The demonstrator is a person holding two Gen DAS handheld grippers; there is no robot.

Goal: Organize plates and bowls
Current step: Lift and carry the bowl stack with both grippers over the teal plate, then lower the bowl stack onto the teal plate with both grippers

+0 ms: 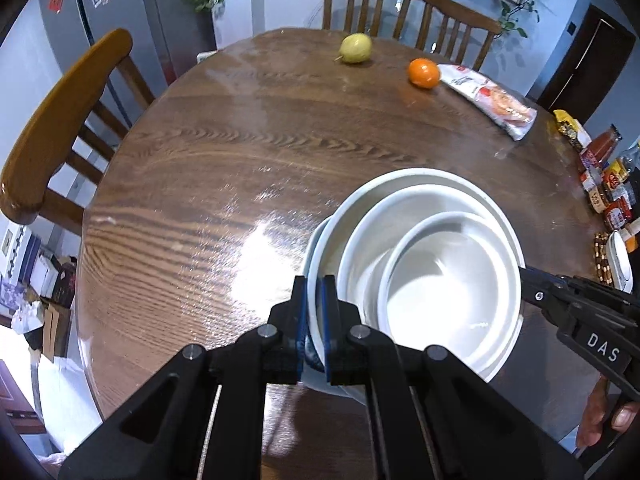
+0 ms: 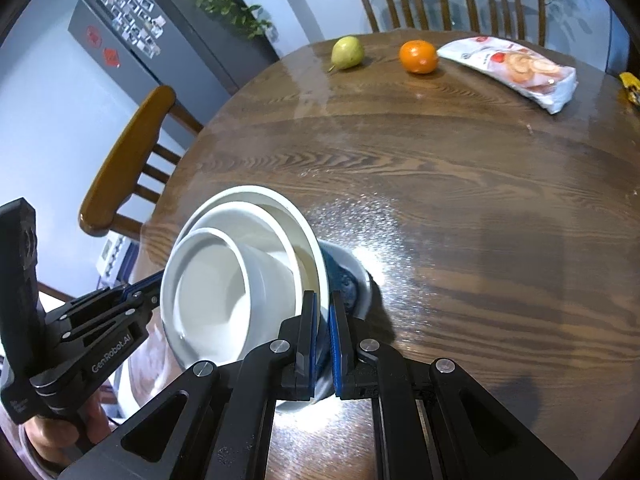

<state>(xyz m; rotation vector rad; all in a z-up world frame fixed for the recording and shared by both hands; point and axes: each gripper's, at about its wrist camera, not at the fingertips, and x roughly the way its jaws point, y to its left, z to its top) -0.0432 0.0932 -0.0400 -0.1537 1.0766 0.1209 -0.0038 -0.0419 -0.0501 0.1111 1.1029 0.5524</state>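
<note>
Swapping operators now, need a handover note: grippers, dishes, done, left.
Left gripper: shut on the left rim of the dish stack.
Right gripper: shut on the stack's opposite rim.
Stack: small white bowl nested in a medium white bowl, in a large white bowl, all sitting in a blue-patterned bowl at the bottom. Held between both grippers at the near edge of the round wooden table.
Done: dishes nested into one stack.
Left: set the stack down, probably on the table; release both grippers.
Pear, orange, snack bag sit far side, untouched.
</note>
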